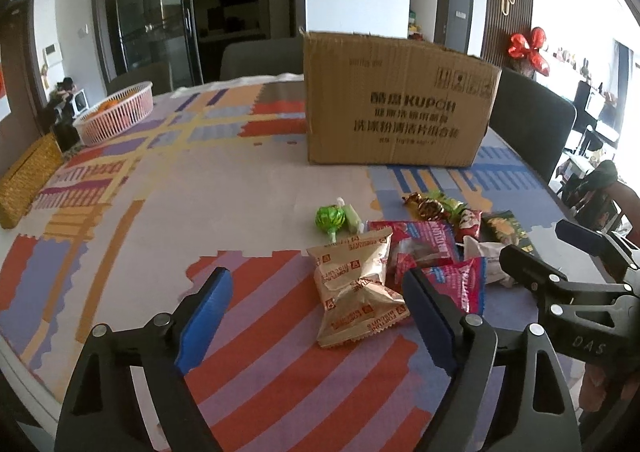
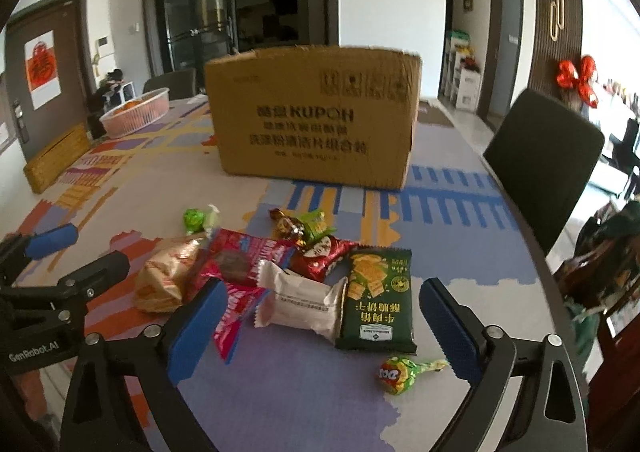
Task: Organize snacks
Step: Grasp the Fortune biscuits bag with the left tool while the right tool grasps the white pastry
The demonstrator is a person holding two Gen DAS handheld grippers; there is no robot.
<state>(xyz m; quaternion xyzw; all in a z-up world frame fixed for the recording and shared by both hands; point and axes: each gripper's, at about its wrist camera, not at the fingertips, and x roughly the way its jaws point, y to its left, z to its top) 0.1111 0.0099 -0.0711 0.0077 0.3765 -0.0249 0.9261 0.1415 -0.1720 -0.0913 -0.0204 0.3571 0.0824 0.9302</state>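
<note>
- Left wrist view: my left gripper point(image 1: 316, 314) hangs low over the table point(image 1: 168, 187) with its jaws spread wide, holding nothing. The tan biscuit packets point(image 1: 354, 284) lie dead ahead, between the fingers and slightly toward the right one, long axis running away from me. The cardboard box point(image 1: 396, 103) stands well beyond the pile.
- Right wrist view: my right gripper point(image 2: 320, 322) is likewise spread and empty. The white packet point(image 2: 302, 304) lies crosswise between its fingers, touching the green cracker pack point(image 2: 378, 298); I judge this hand nearer to both.
</note>
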